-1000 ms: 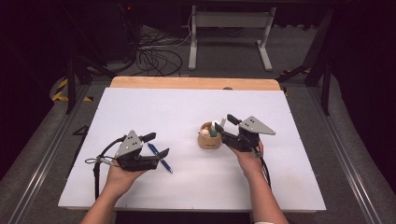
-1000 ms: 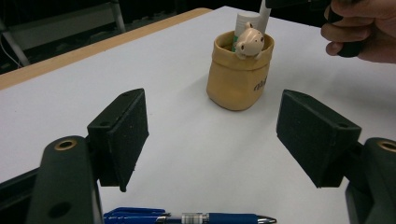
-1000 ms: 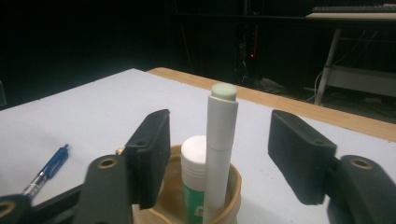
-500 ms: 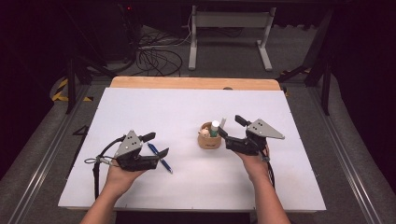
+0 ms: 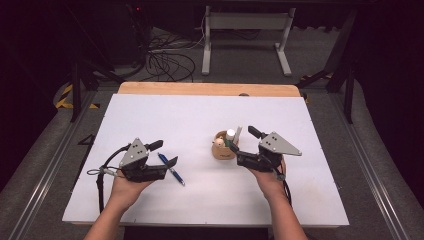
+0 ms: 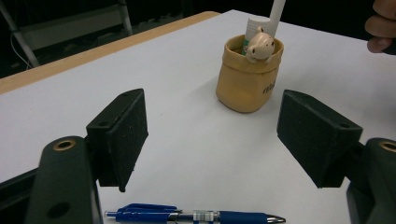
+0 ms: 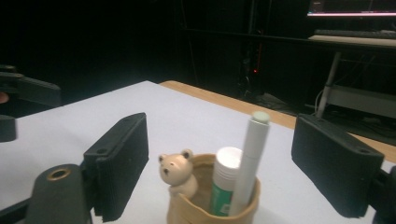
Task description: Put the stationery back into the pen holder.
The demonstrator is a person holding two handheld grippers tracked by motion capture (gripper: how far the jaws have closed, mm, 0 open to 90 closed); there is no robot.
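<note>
A tan cup [image 5: 223,148] with a small bear figure [image 7: 177,173] on its rim stands mid-table. It holds a white pen [image 7: 252,158] and a white-capped glue stick [image 7: 225,182], both upright. My right gripper [image 5: 243,141] is open just right of the cup, its jaws pointing at it without touching; in the right gripper view the cup [image 7: 187,210] sits between the wide-apart jaws. A blue pen [image 5: 171,169] lies flat on the table. My left gripper [image 5: 164,153] is open over it, and the blue pen [image 6: 196,216] lies just below the jaws, with the cup [image 6: 245,84] farther off.
The white table top [image 5: 300,200] has a wooden strip [image 5: 200,88] along its far edge. Behind the table are cables [image 5: 165,62] on the floor and a metal stand [image 5: 245,30]. Dark rails run along both sides.
My right gripper has drawn back a little from the cup, to the right and toward the person. The left gripper and the blue pen have stayed put.
</note>
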